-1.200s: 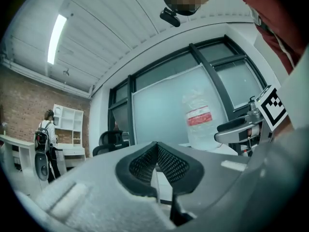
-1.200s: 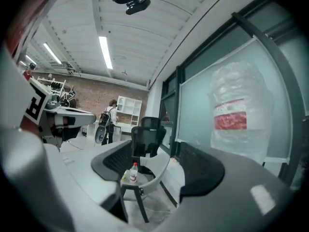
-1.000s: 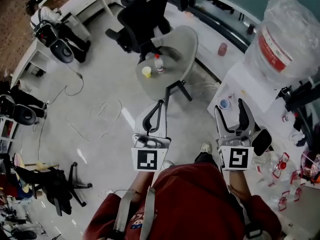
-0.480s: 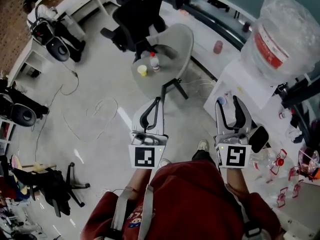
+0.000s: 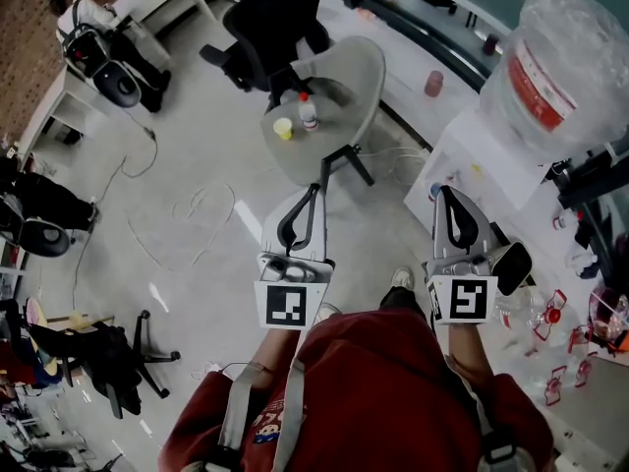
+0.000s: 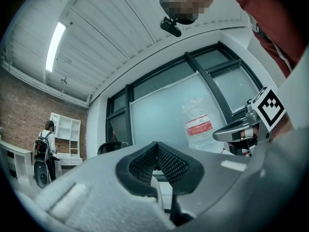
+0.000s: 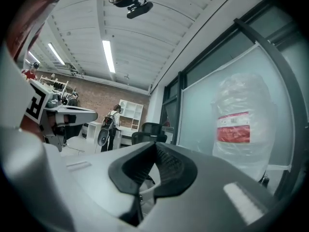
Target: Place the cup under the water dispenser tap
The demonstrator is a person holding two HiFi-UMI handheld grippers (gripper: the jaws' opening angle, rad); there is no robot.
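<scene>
A small yellow cup (image 5: 285,128) stands on a round grey table (image 5: 344,77), beside a little bottle (image 5: 308,114). The white water dispenser (image 5: 477,160) stands at the right, with a wrapped water bottle (image 5: 560,57) on top. A small blue-rimmed cup (image 5: 434,192) shows at the dispenser's front, partly hidden by my right gripper (image 5: 444,191). That gripper's jaws have just been closing and now meet with nothing between them (image 7: 155,145). My left gripper (image 5: 315,188) is shut and empty too (image 6: 155,144), pointing toward the table. Both grippers are well short of the yellow cup.
A black office chair (image 5: 280,23) stands behind the table. A pink cup (image 5: 433,84) sits on the floor near the window. Cables (image 5: 187,214) lie on the floor at the left. Red and clear items (image 5: 550,323) clutter a white surface at the right. A person (image 7: 115,120) with a backpack stands far off.
The right gripper's jaws have gone from wide open to shut, with nothing in them. The left gripper stays shut and in place.
</scene>
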